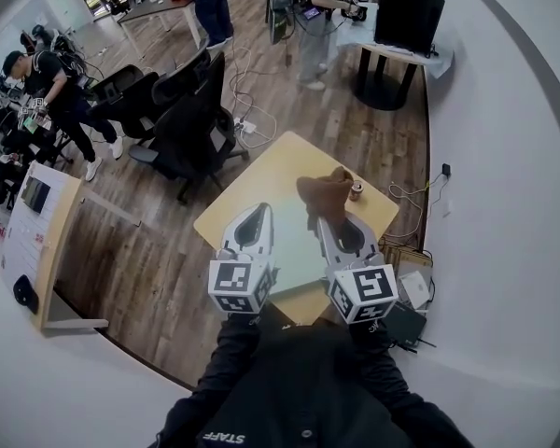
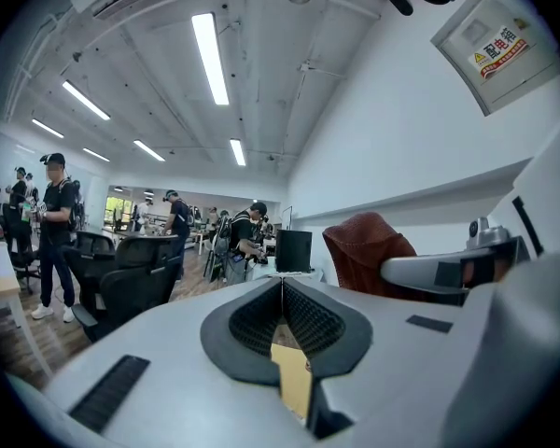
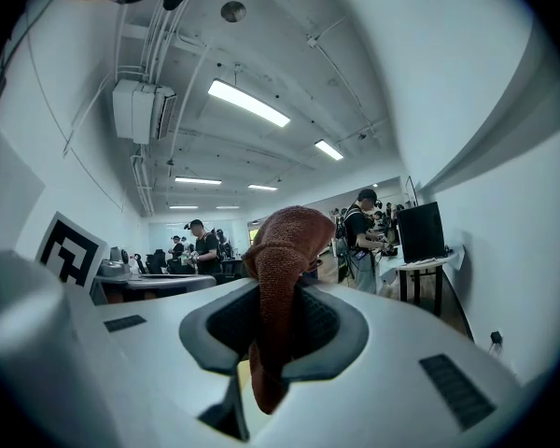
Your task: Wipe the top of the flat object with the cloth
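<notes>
The right gripper [image 3: 274, 325] grips the rust-brown cloth [image 1: 325, 192] above the pale flat panel's [image 1: 297, 250] far edge. The left gripper [image 2: 282, 292], jaws pressed together and empty, hovers at the panel's left edge.

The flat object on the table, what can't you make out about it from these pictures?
- The flat object, head view: side edges covered by the left gripper and right gripper; too small to identify.
- Both gripper views: the gripper bodies hide it entirely.
- The cloth: whether it touches the flat object cannot be told.
- The can: label too small.
</notes>
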Tool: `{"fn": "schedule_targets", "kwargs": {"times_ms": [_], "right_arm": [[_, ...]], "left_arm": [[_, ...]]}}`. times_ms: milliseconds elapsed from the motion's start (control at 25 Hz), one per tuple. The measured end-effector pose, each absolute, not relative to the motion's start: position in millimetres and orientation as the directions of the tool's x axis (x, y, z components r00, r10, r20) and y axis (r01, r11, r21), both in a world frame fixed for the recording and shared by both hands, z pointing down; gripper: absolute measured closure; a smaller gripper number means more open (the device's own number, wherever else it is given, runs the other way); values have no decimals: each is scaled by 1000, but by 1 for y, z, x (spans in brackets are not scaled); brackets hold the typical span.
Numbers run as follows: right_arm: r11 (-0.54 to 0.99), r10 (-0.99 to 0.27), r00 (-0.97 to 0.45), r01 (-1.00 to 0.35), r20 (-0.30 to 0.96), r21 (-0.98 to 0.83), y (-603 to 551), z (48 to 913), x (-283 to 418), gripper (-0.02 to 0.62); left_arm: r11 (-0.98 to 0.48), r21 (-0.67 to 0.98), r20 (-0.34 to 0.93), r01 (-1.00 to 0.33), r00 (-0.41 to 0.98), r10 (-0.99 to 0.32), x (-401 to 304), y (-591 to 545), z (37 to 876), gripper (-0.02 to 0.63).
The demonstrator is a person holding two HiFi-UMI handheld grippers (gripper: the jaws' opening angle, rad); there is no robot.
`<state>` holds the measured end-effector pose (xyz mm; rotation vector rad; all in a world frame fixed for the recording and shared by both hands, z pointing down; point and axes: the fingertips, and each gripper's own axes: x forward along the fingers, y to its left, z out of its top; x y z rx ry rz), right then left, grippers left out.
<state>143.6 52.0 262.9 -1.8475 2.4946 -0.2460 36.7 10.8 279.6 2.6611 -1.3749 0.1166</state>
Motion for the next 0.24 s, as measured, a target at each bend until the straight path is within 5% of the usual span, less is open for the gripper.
{"fn": "schedule_targets", "kwargs": {"times_ms": [240], "right_arm": [[280, -954, -292, -949, 69, -141, 52, 261, 149, 511]], "left_arm": [[-568, 94, 139, -818, 576, -806, 39, 12, 279, 572]]}}
